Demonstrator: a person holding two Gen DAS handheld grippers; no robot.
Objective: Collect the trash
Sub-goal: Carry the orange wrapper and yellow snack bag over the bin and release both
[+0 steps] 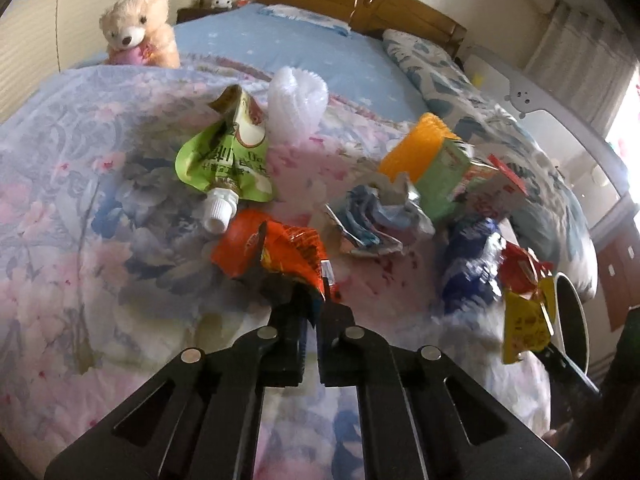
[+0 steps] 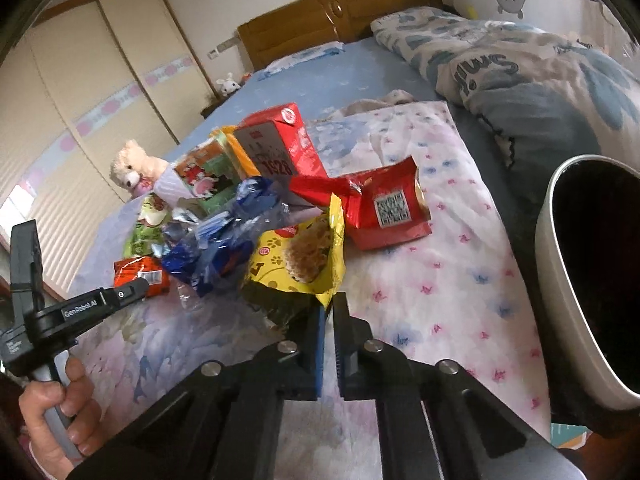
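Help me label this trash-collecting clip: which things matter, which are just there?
Job:
orange wrapper, in left gripper
yellow snack bag, in right gripper
green pouch
red carton
bin

Just there:
teddy bear
pillow

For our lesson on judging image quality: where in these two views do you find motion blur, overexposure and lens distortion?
Left wrist view: the blue wrapper is smeared by blur; the window at the right edge is blown out; fisheye bends the headboard. Right wrist view: mostly sharp, the wardrobe lines curve, dark corners vignette.
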